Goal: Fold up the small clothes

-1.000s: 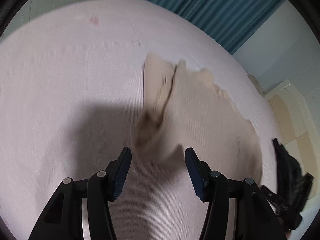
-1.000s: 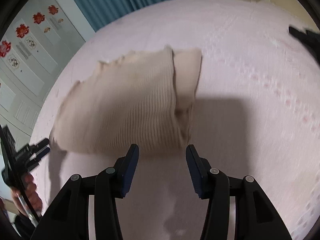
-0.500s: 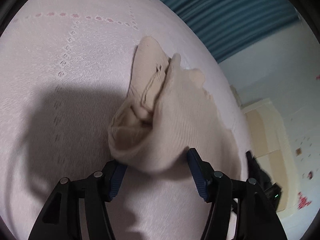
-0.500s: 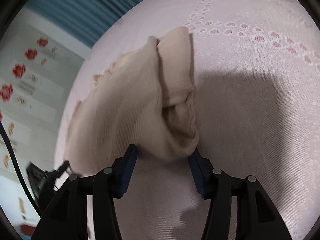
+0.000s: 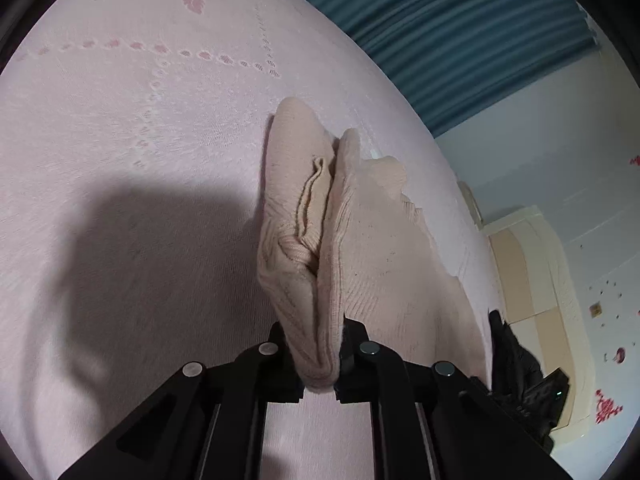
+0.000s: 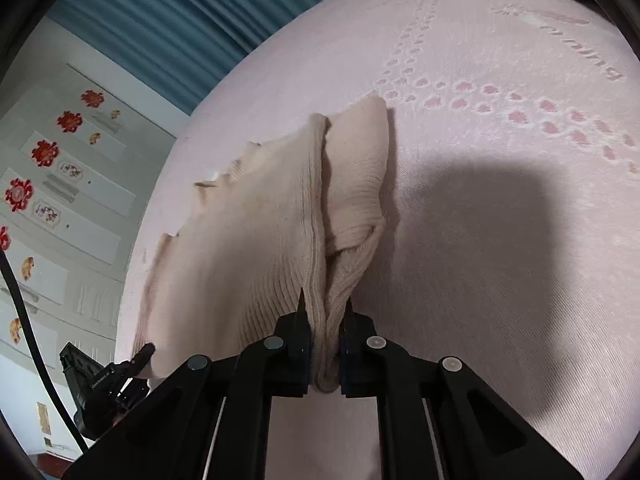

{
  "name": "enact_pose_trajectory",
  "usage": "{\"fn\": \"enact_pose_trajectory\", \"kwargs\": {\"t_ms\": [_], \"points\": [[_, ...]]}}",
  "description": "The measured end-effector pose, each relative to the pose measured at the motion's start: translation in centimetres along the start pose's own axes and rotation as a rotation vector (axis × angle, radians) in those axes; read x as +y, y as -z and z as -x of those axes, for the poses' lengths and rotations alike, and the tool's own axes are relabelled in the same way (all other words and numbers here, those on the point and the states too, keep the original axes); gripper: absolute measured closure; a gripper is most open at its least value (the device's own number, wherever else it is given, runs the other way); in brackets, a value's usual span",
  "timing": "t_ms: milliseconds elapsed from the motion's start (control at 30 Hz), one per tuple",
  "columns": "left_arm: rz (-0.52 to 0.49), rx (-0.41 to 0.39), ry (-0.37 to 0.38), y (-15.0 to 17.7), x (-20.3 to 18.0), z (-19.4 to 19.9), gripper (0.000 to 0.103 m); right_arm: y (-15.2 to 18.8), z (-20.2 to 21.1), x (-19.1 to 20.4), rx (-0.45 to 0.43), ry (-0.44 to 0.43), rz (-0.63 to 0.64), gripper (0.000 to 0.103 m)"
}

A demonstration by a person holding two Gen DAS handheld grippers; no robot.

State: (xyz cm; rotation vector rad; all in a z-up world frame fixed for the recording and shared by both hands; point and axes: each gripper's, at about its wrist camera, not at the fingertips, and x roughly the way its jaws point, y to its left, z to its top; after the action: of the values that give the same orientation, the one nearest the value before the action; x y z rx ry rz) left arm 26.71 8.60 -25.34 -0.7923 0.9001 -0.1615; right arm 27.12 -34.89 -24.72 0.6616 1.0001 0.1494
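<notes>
A beige ribbed knit garment (image 5: 372, 248) lies partly folded on a pink bedspread (image 5: 132, 128). My left gripper (image 5: 316, 344) is shut on the garment's near corner, which bunches up between the fingers. In the right wrist view my right gripper (image 6: 324, 340) is shut on the other near corner of the same garment (image 6: 248, 248). A folded sleeve or flap lies along the outer side in each view. The pads are hidden by the cloth.
The bedspread (image 6: 500, 208) has a pink flower pattern. The other gripper shows at the bed's edge in each view: lower right in the left view (image 5: 528, 396), lower left in the right view (image 6: 100, 384). Teal curtains (image 5: 460, 32) and a wardrobe (image 6: 52, 208) stand behind.
Both grippers moved forward onto the garment's near edge and closed on it; they were open a second ago. The cloth is now bunched and slightly raised between the fingers.
</notes>
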Motion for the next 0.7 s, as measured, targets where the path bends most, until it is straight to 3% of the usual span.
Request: {"fn": "enact_pose_trajectory", "kwargs": {"t_ms": [300, 500, 600, 700], "points": [[-0.019, 0.076, -0.049, 6.7, 0.6, 6.5, 0.093, 6.8, 7.5, -0.8, 0.045, 0.052, 0.075, 0.093], [-0.118, 0.12, -0.109, 11.0, 0.7, 9.9, 0.092, 11.2, 10.5, -1.5, 0.071, 0.133, 0.151, 0.091], [-0.16, 0.125, -0.16, 11.5, 0.5, 10.0, 0.085, 12.3, 10.8, -1.4, 0.082, 0.186, 0.197, 0.082], [-0.188, 0.114, -0.203, 10.7, 0.2, 10.1, 0.071, 11.9, 12.2, -1.6, 0.027, 0.193, 0.226, 0.076]]}}
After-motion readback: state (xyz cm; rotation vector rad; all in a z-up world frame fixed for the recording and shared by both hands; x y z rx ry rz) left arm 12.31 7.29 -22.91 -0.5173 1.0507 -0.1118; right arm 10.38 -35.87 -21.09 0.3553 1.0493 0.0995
